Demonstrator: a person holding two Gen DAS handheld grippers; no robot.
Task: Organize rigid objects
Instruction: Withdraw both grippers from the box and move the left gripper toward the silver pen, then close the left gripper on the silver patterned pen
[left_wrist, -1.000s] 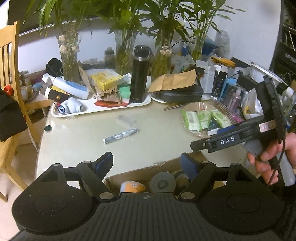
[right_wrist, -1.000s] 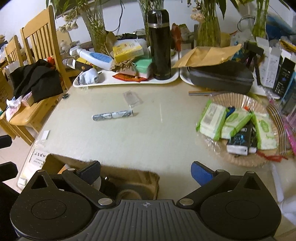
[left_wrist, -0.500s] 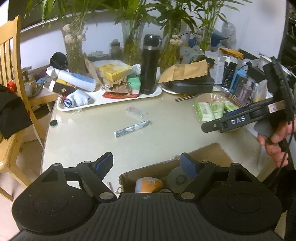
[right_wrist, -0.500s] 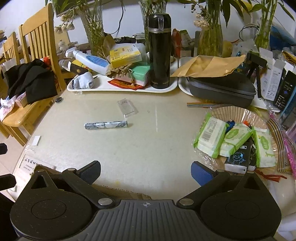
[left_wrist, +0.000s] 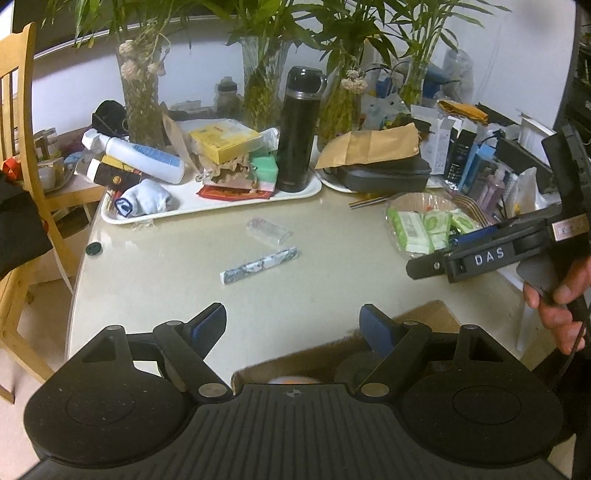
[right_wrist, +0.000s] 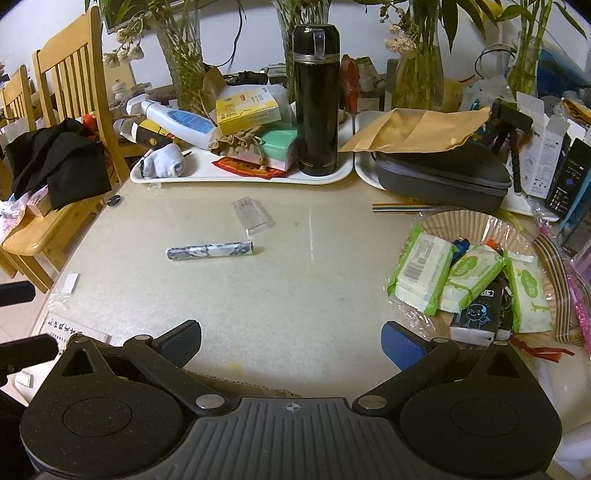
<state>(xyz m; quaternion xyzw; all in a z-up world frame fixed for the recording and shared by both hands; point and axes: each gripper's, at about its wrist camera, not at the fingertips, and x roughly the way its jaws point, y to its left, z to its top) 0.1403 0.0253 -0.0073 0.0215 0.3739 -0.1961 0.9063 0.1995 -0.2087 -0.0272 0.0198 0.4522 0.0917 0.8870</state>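
Note:
A patterned grey-white stick (left_wrist: 259, 265) (right_wrist: 209, 251) lies on the beige table, with a clear plastic case (left_wrist: 268, 230) (right_wrist: 252, 216) just beyond it. My left gripper (left_wrist: 294, 325) is open and empty above the near table edge. Under it sits a cardboard box (left_wrist: 424, 314) holding rolls that are mostly hidden. My right gripper (right_wrist: 291, 341) is open and empty too, over bare table. In the left wrist view the right gripper's body (left_wrist: 498, 251) shows at the right, held by a hand (left_wrist: 561, 306).
A white tray (right_wrist: 207, 177) at the back carries a black flask (right_wrist: 316, 99), a lotion bottle, boxes and a sock. A grey case (right_wrist: 443, 173) sits under a brown envelope. A basket (right_wrist: 480, 225) of wipe packs stands right. Wooden chairs (right_wrist: 66, 88) stand left.
Both views have slid forward over the table: the cardboard box has dropped toward the bottom edge and is largely hidden. The stick and clear case appear closer. Both grippers stay open.

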